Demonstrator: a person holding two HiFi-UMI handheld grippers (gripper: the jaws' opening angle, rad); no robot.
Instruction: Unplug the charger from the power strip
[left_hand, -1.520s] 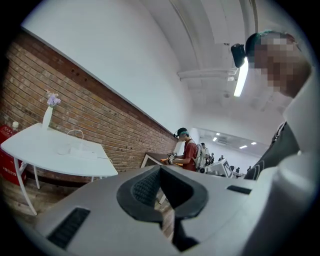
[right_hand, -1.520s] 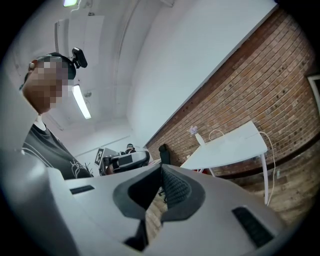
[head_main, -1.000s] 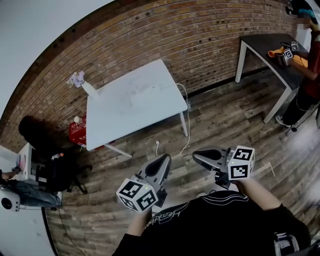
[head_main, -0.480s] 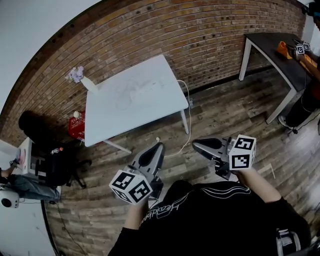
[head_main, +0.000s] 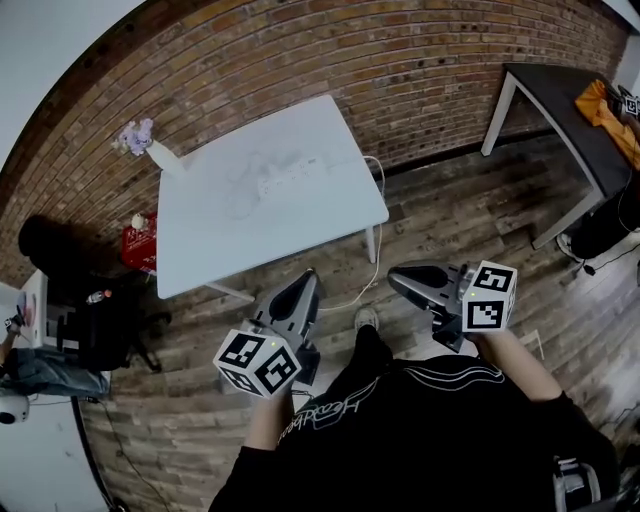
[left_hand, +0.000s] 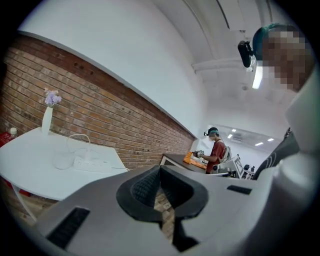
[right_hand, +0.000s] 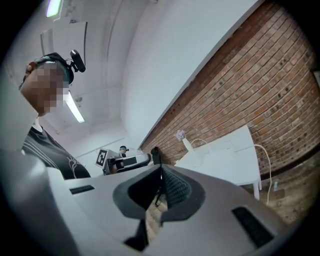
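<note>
While ribbed fingers (left_hand: 143, 189) meet on left gripper (head_main: 304, 280) and right gripper (head_main: 396, 281), the power strip (head_main: 290, 178) looks oblong.

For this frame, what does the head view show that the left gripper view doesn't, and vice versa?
Head view only: the left gripper and right gripper side by side, short of the white table, and a white cable hanging from its edge to the floor. Left gripper view only: its jaws closed on nothing, a red-shirted person's upper body, ceiling lights. Both: that table, the power strip on it, the vase, the brick wall.
</note>
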